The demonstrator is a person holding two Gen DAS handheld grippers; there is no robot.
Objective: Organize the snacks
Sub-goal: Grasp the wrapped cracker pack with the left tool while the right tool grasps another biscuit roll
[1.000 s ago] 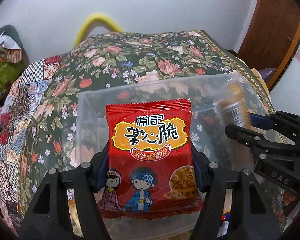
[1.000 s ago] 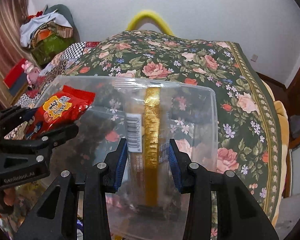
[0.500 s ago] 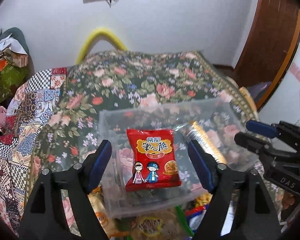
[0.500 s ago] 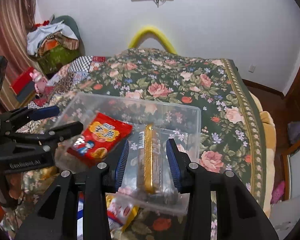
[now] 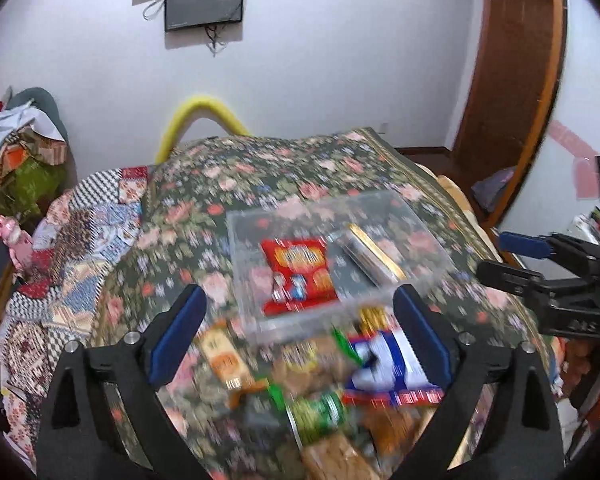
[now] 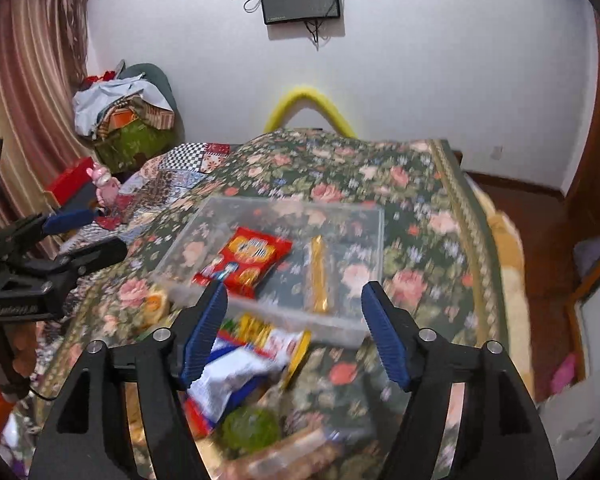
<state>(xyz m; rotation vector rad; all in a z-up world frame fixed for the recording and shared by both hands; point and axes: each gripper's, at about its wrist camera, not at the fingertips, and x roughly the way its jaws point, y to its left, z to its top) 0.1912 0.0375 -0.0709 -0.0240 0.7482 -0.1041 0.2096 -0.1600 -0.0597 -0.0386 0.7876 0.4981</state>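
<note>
Left gripper stands with its blue-padded jaws wide apart and nothing between them; the jaws have just been opening. Right gripper likewise has its jaws apart and empty, also just opened further. Both hang above the near end of a bed covered by a floral quilt.

On the quilt sits a clear plastic bin. Inside it, on the left, lies a red snack packet printed with cartoon figures; to its right, apart from it, lies a long clear pack with a gold strip, running near to far.

Nearer than the bin, touching or just beside its near wall, lies a loose heap of snacks: a blue-and-white packet, a green wrapped item, an orange packet. These are motion-blurred, so labels are unreadable.
</note>
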